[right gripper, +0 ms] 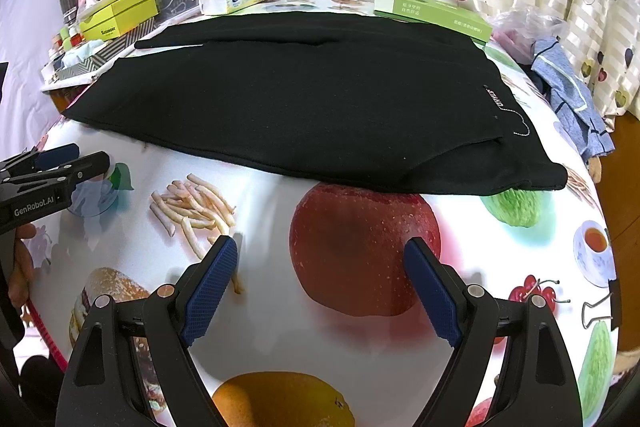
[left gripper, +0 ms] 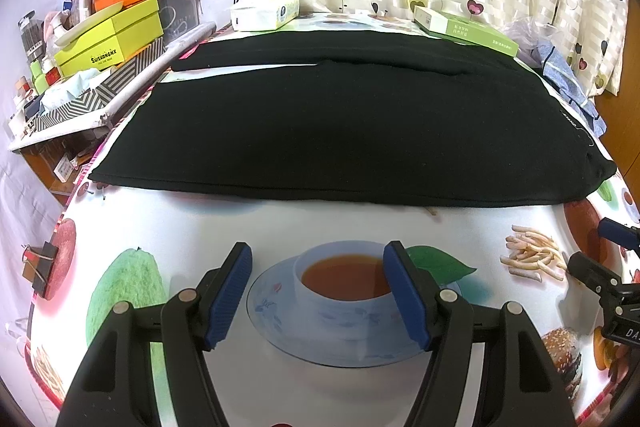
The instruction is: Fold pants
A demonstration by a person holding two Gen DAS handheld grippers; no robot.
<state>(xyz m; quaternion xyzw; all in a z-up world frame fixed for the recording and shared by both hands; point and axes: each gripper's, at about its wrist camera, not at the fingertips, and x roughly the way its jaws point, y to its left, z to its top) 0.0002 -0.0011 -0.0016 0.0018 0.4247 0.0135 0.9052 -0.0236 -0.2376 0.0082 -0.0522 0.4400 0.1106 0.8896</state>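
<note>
Tablecloth (left gripper: 280,223) partly hidden under black pants (left gripper: 340,131)

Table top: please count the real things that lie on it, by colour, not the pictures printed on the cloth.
Black: 1, the pants
White: 1, the tissue pack
Green: 1, the flat box
Blue: 1, the crumpled garment
Clear: 1, the plastic bag
Total: 5 on the table; clips at its edge are not counted.
</note>
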